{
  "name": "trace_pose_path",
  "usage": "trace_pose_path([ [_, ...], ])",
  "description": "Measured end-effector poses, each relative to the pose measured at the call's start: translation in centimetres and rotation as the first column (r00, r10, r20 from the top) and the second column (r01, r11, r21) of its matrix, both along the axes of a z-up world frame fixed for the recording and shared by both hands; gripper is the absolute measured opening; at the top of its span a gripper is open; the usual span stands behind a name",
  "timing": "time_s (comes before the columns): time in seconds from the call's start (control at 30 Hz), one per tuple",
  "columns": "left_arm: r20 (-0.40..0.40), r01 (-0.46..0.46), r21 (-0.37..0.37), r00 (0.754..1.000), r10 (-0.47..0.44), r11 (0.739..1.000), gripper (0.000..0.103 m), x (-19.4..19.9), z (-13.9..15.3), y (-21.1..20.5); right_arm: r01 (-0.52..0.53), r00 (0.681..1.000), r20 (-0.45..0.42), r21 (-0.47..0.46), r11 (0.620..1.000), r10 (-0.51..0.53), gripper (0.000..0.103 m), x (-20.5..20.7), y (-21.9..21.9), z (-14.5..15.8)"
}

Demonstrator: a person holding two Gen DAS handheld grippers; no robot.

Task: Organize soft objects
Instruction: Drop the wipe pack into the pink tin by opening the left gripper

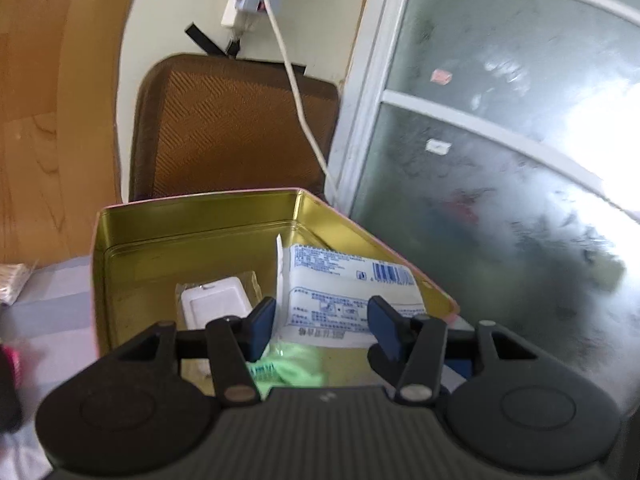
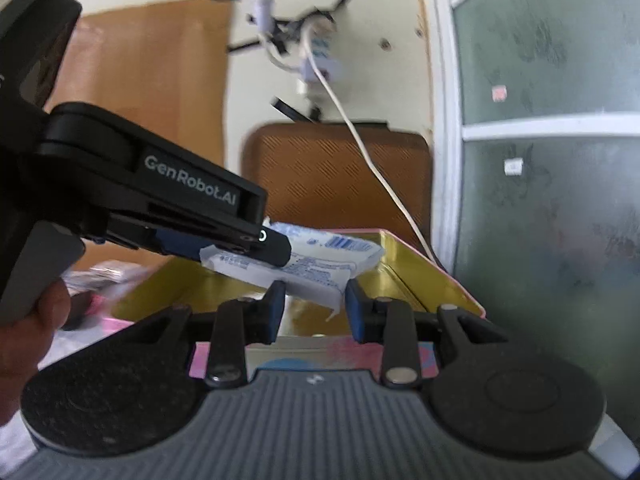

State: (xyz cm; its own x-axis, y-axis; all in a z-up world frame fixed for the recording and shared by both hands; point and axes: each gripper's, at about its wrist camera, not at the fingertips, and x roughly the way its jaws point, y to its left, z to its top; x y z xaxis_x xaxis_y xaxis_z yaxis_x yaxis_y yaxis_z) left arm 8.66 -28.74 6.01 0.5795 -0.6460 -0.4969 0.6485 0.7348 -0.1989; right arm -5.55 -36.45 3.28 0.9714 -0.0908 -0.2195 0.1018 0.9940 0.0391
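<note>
Take the gold tin [image 1: 192,236] as your marker. Left of it, outside on the cloth, a clear packet [image 1: 14,280] and a pink thing [image 2: 108,280] lie loose, so you likely have more to sort. Inside, a small white case [image 1: 214,304] and a green item [image 1: 296,364] are already stowed. Over the tin's right half, your left gripper [image 1: 320,324] holds the white tissue pack [image 1: 344,292] across its width, above the floor of the tin. Your right gripper [image 2: 314,308] straddles the pack's near corner; I cannot tell if it pinches.
</note>
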Motion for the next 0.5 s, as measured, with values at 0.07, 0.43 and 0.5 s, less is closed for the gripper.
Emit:
trace_pose_path([
  [0.07,-0.022,-0.013,0.019,1.000,0.014,1.000,0.050,1.1,-0.8,-1.1,0.026,1.000,-0.006,0.005,1.000,-0.026,0.036,1.8,-0.9,-0.6],
  [0.43,0.113,-0.169,0.180,0.982,0.151,0.969,0.071,-2.5,-0.9,0.9,0.207,0.978,-0.032,0.053,0.977,-0.205,0.041,1.8,-2.4,-2.1],
  [0.5,0.151,-0.195,0.187,0.974,0.168,0.963,0.080,-4.4,-0.8,2.7,0.198,0.980,-0.009,0.081,0.977,-0.198,0.041,0.1,-1.6,-2.0],
])
